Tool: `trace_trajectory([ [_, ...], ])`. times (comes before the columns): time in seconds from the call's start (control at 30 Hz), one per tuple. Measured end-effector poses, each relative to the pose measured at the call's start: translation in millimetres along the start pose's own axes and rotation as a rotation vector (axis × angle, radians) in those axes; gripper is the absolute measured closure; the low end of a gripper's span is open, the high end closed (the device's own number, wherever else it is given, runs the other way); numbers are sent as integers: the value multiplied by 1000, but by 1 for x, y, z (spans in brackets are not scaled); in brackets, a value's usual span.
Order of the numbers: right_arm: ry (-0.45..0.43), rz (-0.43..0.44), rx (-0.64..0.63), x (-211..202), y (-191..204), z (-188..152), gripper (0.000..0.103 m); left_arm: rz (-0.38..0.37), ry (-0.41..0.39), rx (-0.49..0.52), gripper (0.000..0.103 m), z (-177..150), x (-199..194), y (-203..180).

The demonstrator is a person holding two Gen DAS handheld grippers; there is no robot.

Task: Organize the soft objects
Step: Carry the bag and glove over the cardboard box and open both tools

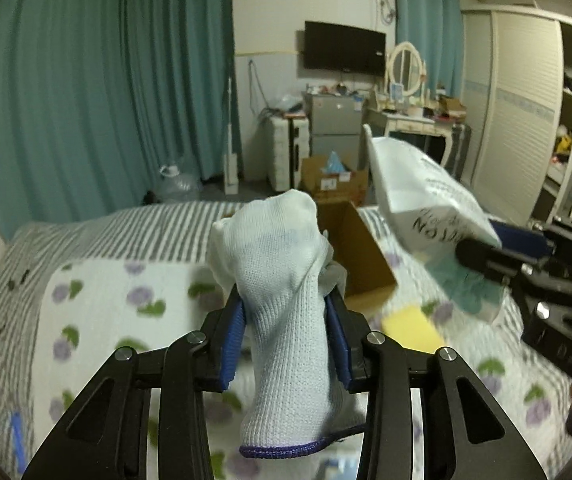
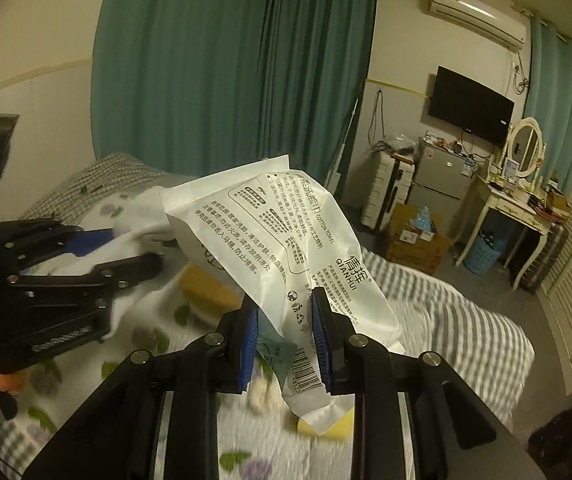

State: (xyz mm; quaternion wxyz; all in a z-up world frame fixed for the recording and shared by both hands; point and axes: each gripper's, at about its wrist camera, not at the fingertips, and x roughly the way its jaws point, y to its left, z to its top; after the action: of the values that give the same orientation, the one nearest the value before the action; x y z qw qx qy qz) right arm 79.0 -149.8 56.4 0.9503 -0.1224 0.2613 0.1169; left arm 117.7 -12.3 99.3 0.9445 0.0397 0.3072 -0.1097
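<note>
My left gripper [image 1: 286,312] is shut on a white knit glove [image 1: 282,280] with a blue cuff, held above the bed. My right gripper [image 2: 286,320] is shut on a white cotton-towel packet [image 2: 282,248], also held in the air. In the left wrist view the packet [image 1: 426,204] and right gripper [image 1: 486,256] are at the right, above an open cardboard box [image 1: 358,256] on the bed. In the right wrist view the left gripper [image 2: 126,252] with the glove [image 2: 126,240] is at the left. A yellow sponge [image 1: 410,328] lies on the bed by the box.
The bed has a floral blanket [image 1: 98,312] over a grey striped sheet [image 1: 126,232]. Beyond it stand teal curtains [image 1: 86,100], a second cardboard box [image 1: 330,180] on the floor, a small fridge [image 1: 334,120], a dressing table [image 1: 410,120] and a wardrobe [image 1: 526,112].
</note>
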Motion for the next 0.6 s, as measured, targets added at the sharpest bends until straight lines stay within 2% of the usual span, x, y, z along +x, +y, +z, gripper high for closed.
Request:
trace_trajectory([
  [0.17,9,-14,-18,55,-11,33,79,16,32,-6,66,28,64,13],
  [0.33,51,7,-17,122,-17,44,79,55,77,-7,66,32,127,25],
  [0.5,91,23,-18,169,-21,37,79,69,96,11,65,23,162,28],
  [0.6,112,34,-7,192,-23,35,79,91,98,19,59,18,171,30],
])
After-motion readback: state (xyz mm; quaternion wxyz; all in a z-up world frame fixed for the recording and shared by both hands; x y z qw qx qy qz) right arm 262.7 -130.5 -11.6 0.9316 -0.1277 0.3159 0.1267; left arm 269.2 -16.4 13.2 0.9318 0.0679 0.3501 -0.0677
